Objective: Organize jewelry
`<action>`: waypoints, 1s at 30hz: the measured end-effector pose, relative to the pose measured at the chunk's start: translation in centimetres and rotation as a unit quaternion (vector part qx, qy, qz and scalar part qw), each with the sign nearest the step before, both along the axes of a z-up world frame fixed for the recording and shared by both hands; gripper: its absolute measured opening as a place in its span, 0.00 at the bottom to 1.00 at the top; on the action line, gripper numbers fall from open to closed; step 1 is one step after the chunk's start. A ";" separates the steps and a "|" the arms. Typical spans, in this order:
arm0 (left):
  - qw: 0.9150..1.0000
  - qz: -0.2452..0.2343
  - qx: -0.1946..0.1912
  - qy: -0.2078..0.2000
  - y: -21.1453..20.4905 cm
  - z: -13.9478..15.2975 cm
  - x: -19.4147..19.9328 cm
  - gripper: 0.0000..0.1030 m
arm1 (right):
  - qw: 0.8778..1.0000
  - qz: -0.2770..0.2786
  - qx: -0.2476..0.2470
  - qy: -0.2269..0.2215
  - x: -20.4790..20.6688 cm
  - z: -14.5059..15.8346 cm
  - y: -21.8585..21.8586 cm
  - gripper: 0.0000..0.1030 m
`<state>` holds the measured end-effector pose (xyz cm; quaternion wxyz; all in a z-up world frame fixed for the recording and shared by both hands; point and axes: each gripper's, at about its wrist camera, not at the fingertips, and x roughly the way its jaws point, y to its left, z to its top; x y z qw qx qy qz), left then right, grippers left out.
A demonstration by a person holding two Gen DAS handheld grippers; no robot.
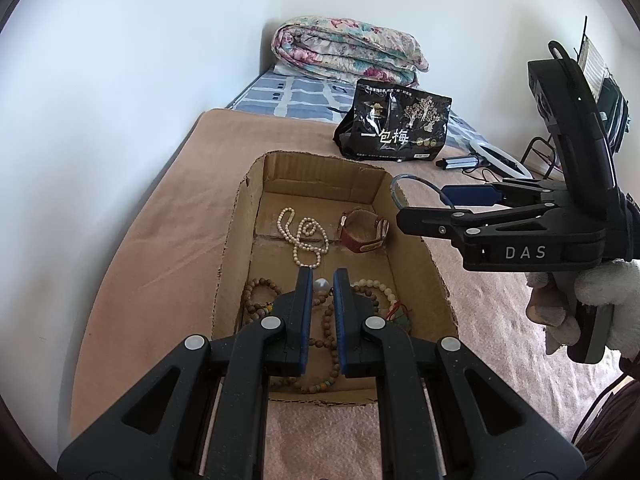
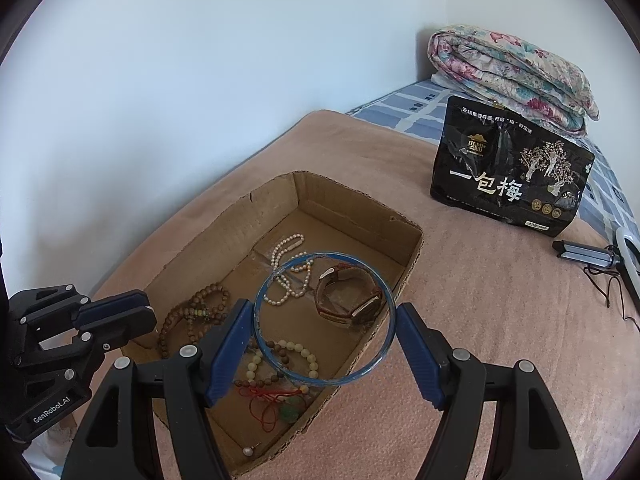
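A shallow cardboard box lies on the pink blanket. In it are a white pearl necklace, a brown-strap watch, brown wooden beads, pale beads with a red cord and a green pendant. My left gripper is shut on a pearl earring above the box's near end. My right gripper is shut on a clear blue bangle above the box. A pearl stud lies in the box's near corner.
A black snack bag stands behind the box. A folded floral quilt lies on the blue checked sheet by the wall. A ring light with a stand and cables lie at the right.
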<state>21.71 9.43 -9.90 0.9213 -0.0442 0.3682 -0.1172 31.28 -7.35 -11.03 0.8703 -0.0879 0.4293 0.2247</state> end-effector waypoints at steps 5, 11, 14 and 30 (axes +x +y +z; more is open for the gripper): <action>1.000 0.001 0.011 0.000 -0.1 -0.2 0.0 0.09 | 1.000 -0.009 -0.003 -0.010 -0.1 0.3 0.0 0.89; 1.000 0.009 0.011 -0.007 0.1 -0.3 -0.3 0.44 | 1.000 -0.017 -0.002 -0.016 -0.1 0.6 -0.3 0.94; 1.000 0.010 0.014 -0.008 0.2 -0.3 -0.4 0.44 | 1.000 -0.019 -0.001 -0.015 -0.1 0.6 -0.4 0.94; 0.999 0.024 0.027 -0.020 -0.2 1.0 -2.2 0.44 | 0.999 -0.027 0.003 -0.033 -2.0 2.7 -2.0 0.96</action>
